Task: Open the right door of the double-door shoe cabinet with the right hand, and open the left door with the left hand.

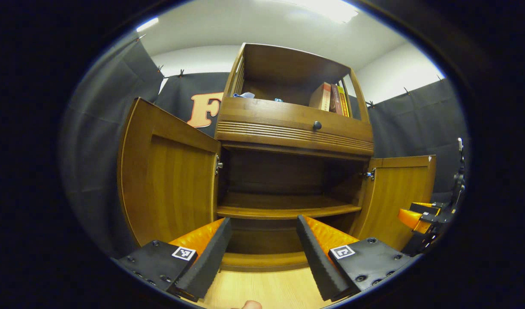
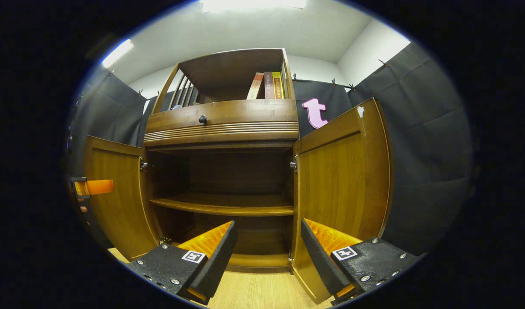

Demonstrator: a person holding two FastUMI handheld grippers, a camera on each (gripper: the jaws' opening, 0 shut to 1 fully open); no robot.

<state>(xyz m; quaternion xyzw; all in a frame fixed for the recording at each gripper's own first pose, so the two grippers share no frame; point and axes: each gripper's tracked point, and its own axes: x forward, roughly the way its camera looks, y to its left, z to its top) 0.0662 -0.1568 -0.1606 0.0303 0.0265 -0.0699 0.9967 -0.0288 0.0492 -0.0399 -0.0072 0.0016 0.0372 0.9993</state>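
Both doors of the shoe cabinet stand swung wide. In the left gripper view, the left gripper points level into the cabinet's lower opening, fingers spread apart with nothing between them, the left door just beside. In the right gripper view, the right gripper likewise aims inward, fingers parted and holding nothing, near the right door. Books stand on the top shelf.

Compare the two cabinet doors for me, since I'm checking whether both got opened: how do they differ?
In the right gripper view, the right door carries a pale chip near its top corner; the left door looks unmarked. The right door hangs from the cabinet's right edge, the left door from its left. Both are swung wide open, with the same wood and recessed panel.
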